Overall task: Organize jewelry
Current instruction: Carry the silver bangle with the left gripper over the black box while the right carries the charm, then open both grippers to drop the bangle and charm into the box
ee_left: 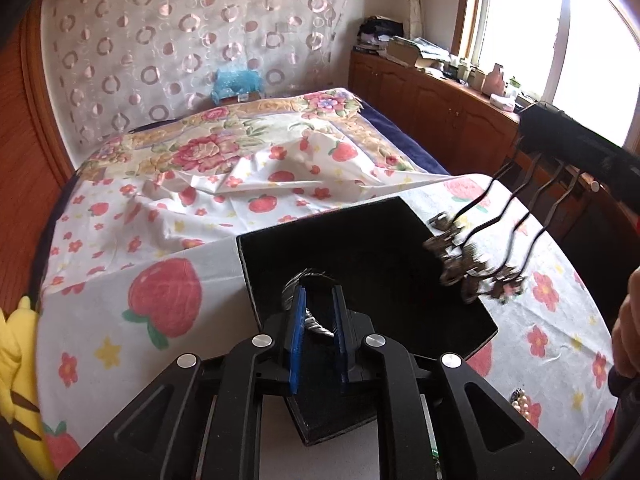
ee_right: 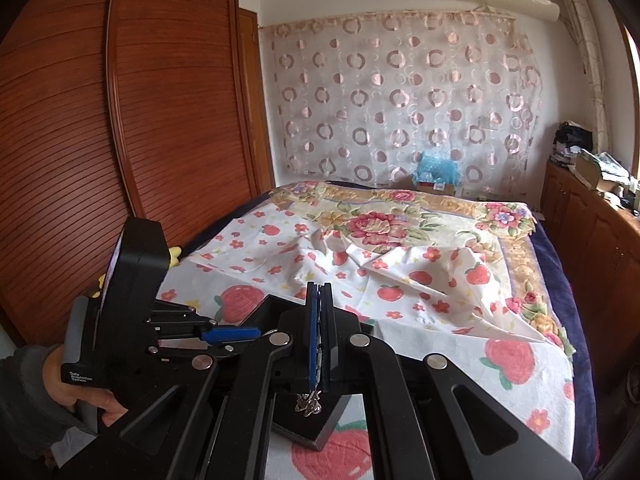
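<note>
Two grippers are working over a black tray [ee_left: 360, 248] lying on the strawberry-print sheet [ee_left: 120, 240]. Left gripper [ee_left: 319, 300], fingers slightly parted, is loosely straddling a twisted silver bangle [ee_left: 316, 326] above the tray. Right gripper [ee_right: 319, 300], fingers closed, is pinching a dangling chain [ee_right: 309, 404]. Pearl piece [ee_left: 520, 402] is lying near right, clear of both.

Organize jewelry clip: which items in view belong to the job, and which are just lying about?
Job:
black tray
twisted silver bangle between the left claw fingers
chain pinched in the shut right claw
beaded piece on the strawberry cloth

Lying about:
yellow plush
blue toy
cabinet clutter
</note>
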The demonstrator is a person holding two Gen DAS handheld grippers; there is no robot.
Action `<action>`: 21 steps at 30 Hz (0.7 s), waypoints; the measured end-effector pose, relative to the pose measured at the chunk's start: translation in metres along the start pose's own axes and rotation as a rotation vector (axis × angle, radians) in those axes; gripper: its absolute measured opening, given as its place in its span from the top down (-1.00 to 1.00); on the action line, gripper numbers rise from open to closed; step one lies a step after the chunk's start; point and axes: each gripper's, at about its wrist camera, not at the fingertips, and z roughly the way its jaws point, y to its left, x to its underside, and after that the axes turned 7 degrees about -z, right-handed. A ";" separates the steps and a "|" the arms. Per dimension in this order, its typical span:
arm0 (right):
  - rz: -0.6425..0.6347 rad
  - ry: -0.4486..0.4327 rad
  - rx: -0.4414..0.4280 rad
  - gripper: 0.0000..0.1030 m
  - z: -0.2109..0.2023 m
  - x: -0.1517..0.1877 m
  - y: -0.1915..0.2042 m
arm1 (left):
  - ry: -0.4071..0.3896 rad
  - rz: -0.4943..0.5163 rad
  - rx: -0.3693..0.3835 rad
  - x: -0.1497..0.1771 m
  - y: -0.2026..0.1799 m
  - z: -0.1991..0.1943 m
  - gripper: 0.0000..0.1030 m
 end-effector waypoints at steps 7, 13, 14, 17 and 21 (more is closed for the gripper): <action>-0.004 0.037 -0.035 0.95 0.035 0.001 0.003 | -0.030 -0.044 0.021 0.000 0.014 -0.020 0.74; 0.014 0.057 -0.098 0.95 0.061 -0.002 0.007 | -0.073 -0.072 -0.002 0.001 0.030 -0.041 0.68; 0.020 0.063 -0.120 0.95 0.067 -0.003 0.009 | -0.076 -0.082 -0.005 0.001 0.034 -0.043 0.66; 0.043 0.088 -0.174 0.95 0.083 -0.005 0.012 | -0.083 -0.101 -0.015 0.005 0.043 -0.048 0.63; 0.049 0.165 -0.197 0.95 0.101 -0.001 0.016 | -0.092 -0.101 -0.025 0.009 0.047 -0.055 0.63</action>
